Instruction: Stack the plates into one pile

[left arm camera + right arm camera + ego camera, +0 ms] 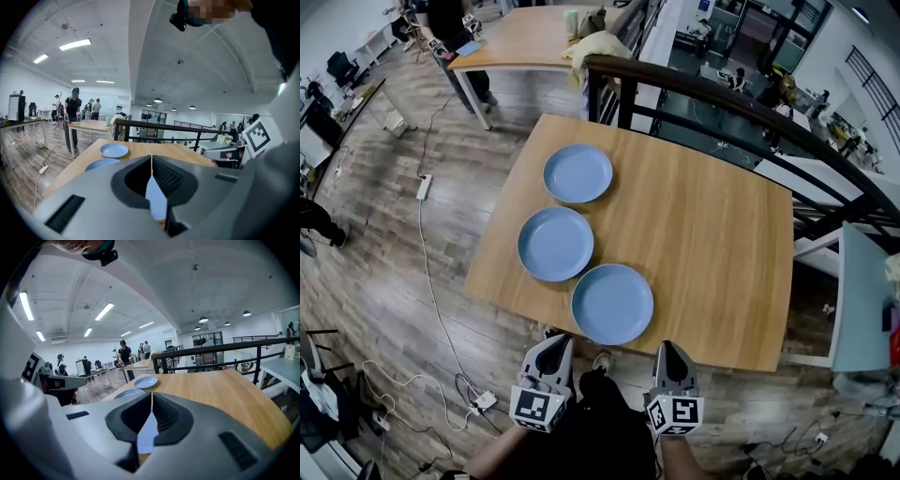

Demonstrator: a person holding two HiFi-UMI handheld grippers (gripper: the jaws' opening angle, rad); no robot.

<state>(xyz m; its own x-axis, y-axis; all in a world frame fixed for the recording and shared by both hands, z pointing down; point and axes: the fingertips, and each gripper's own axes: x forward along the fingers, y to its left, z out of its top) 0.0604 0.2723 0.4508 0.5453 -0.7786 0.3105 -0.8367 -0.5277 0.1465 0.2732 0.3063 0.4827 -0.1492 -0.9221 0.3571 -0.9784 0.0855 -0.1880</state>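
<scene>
Three plates, all separate on the tabletop [712,234], nothing stacked yet, so I'd call this the approach before the first pick. Left gripper [555,343] sits just off the near edge, clenched with nothing in it; in its own view the jaws meet along a seam and the blue showing below that is only a plate beyond them. Middle plate [555,244] is furthest left, far plate [577,173] just behind it with a slim gap, near plate [612,303] closest to the edge and roughly between the two grippers, edge close to the middle one, can't tell if they touch. Right gripper [671,347] is also off the near edge, clenched and empty, same seam in its view. Right half of the tabletop is bare. Suggest: open the jaws before crossing the edge, not over the plate. Rims look low and shallow, so come in flat, one jaw under the lip of the near plate, one on top, bite the rim only. Lift clear before going sideways, keep it level, land it centred on the middle plate. Likely risk is pushing the plate along the wood instead of getting under it; the spare gripper could block the opposite rim.
</scene>
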